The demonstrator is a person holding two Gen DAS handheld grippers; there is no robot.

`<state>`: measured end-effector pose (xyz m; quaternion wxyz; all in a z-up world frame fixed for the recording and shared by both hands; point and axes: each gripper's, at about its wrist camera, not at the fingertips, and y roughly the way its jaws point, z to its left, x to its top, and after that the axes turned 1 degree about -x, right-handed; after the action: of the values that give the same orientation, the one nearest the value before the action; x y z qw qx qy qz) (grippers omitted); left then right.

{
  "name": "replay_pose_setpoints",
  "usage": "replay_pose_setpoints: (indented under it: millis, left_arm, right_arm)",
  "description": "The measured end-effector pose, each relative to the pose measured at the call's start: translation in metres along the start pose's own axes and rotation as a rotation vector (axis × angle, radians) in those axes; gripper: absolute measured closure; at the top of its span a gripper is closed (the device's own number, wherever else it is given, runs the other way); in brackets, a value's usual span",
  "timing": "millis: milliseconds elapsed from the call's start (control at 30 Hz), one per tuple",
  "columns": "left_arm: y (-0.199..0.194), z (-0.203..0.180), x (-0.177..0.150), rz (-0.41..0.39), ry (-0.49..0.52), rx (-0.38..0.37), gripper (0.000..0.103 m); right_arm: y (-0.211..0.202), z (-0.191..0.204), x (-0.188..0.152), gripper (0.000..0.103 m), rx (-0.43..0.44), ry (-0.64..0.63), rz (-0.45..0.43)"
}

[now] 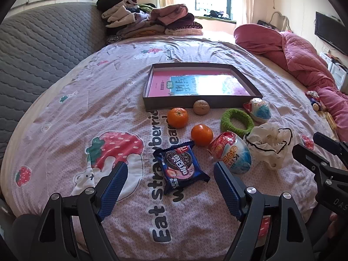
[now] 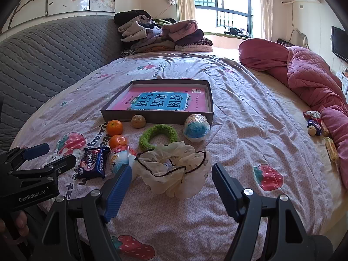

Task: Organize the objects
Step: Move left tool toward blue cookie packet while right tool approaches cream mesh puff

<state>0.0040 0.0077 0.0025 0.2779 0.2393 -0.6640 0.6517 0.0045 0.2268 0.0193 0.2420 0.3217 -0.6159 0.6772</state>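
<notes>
Both claws hang over the near edge of the bed (image 1: 65,100), tilted downward, each spread wide with nothing between its fingers.

Left claw (image 1: 170,174): the blue biscuit packet (image 1: 181,169) lies flat on the strawberry-print bedspread (image 2: 250,130) in the gap ahead of its fingers, untouched.

Right claw (image 2: 171,174): the cream mesh scrunchie (image 2: 174,169) with a dark trim lies just ahead of its fingers, not touching them.

Item positions on the bed, toward the middle:
- A shallow grey box (image 1: 152,82) holds a pink book (image 2: 165,102) with a blue title panel.
- A walnut (image 1: 201,107) sits against the near wall of the box.
- Two oranges lie left of the walnut: the far orange (image 1: 177,117) near the box, the near orange (image 1: 201,135) closer to the packet.
- A green fuzzy ring (image 1: 237,122) lies flat between the walnut and the scrunchie.
- One egg-shaped wrapped sweet (image 1: 258,109) rests at the near right corner of the box.
- A second wrapped egg (image 1: 232,152) lies between the packet and the scrunchie, touching the scrunchie.

Folded clothes (image 2: 161,34) are stacked at the far edge by the grey headboard (image 1: 39,50). A pink quilt (image 2: 308,74) is bunched along the right edge.
</notes>
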Motion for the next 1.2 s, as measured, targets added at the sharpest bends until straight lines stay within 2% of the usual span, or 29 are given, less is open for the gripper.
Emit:
replay_pose_setpoints:
  millis: [1200]
  left_arm:
    - [-0.013,-0.002,0.004,-0.023,-0.01,-0.005,0.021]
  right_arm:
    - [-0.015,0.007,0.004,0.028,0.013,-0.014,-0.047]
